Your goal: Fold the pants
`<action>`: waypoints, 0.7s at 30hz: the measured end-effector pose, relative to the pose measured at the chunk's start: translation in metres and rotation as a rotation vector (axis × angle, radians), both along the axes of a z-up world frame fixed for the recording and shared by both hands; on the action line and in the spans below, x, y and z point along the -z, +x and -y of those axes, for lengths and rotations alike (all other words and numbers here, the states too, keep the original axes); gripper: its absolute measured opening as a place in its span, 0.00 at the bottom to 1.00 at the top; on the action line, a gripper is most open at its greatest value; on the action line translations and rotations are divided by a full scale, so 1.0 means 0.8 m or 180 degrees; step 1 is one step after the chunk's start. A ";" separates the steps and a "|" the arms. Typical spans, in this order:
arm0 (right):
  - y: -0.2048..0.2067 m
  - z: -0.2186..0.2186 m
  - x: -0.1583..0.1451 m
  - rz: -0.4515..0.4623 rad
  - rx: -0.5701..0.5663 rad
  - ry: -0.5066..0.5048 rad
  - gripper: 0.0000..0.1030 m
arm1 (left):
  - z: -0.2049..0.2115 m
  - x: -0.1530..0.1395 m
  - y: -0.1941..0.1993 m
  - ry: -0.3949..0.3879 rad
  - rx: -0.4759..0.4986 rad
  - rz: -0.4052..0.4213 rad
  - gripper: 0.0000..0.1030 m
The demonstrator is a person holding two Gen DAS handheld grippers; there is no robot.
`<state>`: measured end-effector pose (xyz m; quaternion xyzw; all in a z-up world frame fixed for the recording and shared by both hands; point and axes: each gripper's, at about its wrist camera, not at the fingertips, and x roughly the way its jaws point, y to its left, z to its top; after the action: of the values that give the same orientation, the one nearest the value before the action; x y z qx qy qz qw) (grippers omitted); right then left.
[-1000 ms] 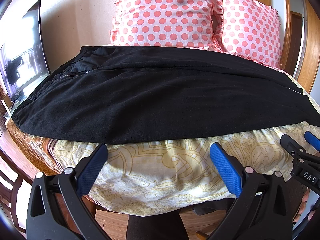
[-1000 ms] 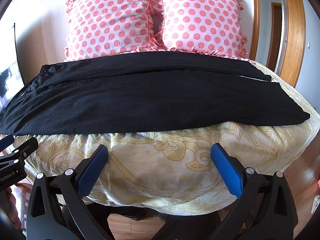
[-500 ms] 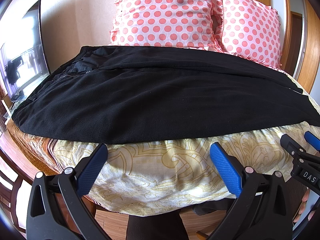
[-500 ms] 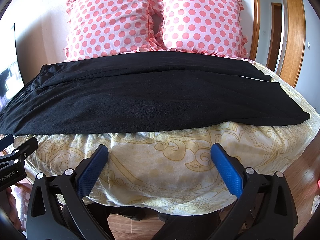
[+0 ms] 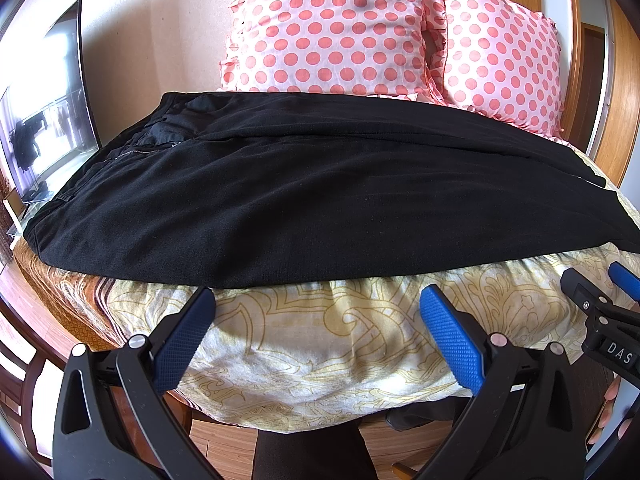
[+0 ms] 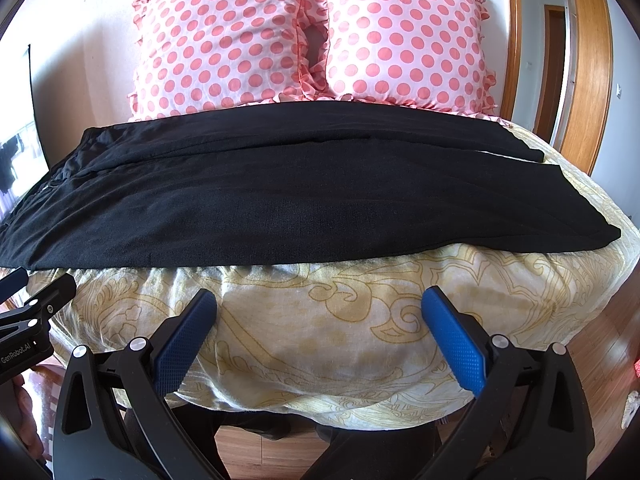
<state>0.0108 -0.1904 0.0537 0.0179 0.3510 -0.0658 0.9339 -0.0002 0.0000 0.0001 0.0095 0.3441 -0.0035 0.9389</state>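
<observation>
Two pink pillows with coral polka dots (image 6: 312,40) lean upright against the pale wall at the head of the bed (image 6: 360,320), their ruffled edges touching. Black pants (image 6: 280,184) lie flat across the bed's width just in front of the pillows, waistband toward the left, leg ends toward the right, the two legs lying side by side. A cream bedspread with a gold scroll pattern (image 5: 340,344) covers the mattress and hangs over its near edge. At the left, a dark screen (image 5: 48,120) stands near the wall. Wooden door frames (image 6: 588,72) rise on the right, and wood flooring shows below the bed. The left gripper (image 5: 316,312) hovers before the near edge with its blue fingers (image 5: 452,340) spread wide and empty. The right gripper (image 6: 318,312) does likewise, fingers (image 6: 456,344) apart, holding nothing.
</observation>
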 end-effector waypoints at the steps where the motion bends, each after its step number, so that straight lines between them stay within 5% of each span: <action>1: 0.000 0.000 0.000 0.0000 0.0000 -0.0001 0.99 | 0.000 0.000 0.000 0.0000 0.0001 0.0000 0.98; 21: -0.001 0.000 0.003 -0.0014 -0.0009 0.0003 0.99 | 0.000 0.000 0.000 -0.0001 -0.0001 0.0002 0.98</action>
<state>0.0100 -0.1905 0.0516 0.0177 0.3531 -0.0644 0.9332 -0.0002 0.0000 0.0002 0.0093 0.3438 -0.0034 0.9390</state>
